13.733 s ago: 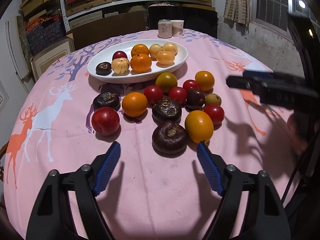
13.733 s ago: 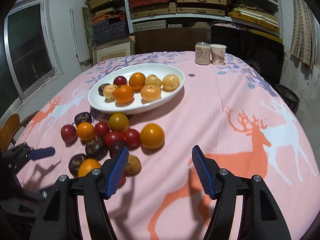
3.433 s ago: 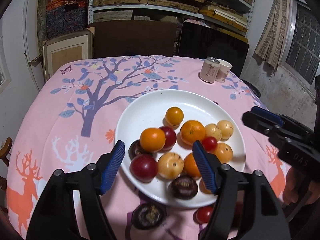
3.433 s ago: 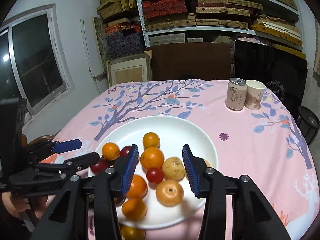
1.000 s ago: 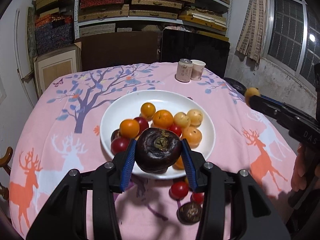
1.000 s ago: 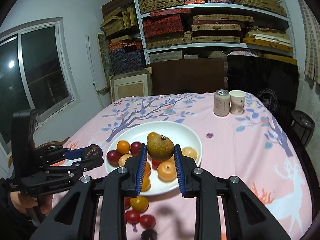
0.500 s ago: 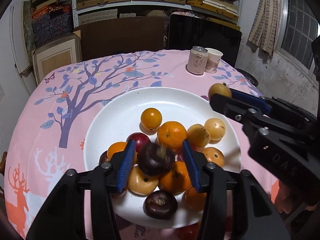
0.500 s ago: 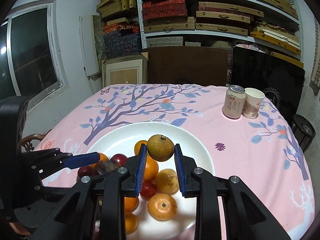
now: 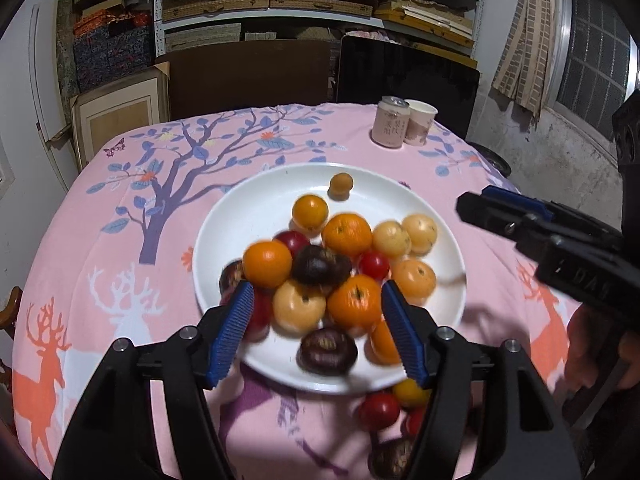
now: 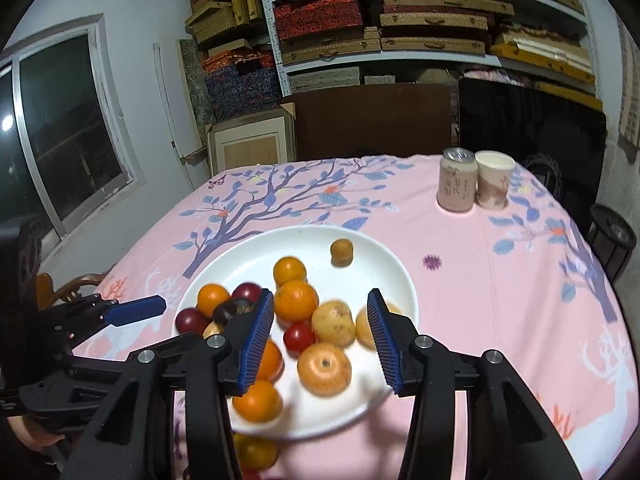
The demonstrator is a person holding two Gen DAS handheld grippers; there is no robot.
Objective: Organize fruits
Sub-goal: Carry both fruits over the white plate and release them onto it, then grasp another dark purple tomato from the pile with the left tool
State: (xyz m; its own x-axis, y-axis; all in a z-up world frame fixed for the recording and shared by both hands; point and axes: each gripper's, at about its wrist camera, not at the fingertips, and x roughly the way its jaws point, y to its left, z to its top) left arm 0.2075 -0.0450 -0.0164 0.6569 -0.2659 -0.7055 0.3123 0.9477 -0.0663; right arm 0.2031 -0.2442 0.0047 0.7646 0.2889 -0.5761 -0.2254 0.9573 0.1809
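Note:
A white oval plate (image 9: 260, 204) (image 10: 384, 264) on the pink tablecloth holds a pile of oranges, red, yellow and dark purple fruits. A dark purple fruit (image 9: 320, 266) lies on top of the pile. A small brown fruit (image 9: 341, 185) (image 10: 341, 251) sits alone at the plate's far side. My left gripper (image 9: 318, 334) is open and empty above the plate's near edge. My right gripper (image 10: 320, 340) is open and empty over the plate; it also shows at the right of the left wrist view (image 9: 500, 208). Loose fruits (image 9: 380, 410) lie on the cloth near the plate's front.
A drink can (image 9: 390, 127) (image 10: 456, 186) and a paper cup (image 9: 420, 120) (image 10: 493, 186) stand at the table's far right. Dark chairs (image 9: 408, 76) stand behind the table. Shelves of boxes line the back wall.
Both grippers have opened. The left let the dark purple fruit go onto the pile; the right let the brown fruit go, which now lies at the plate's far side.

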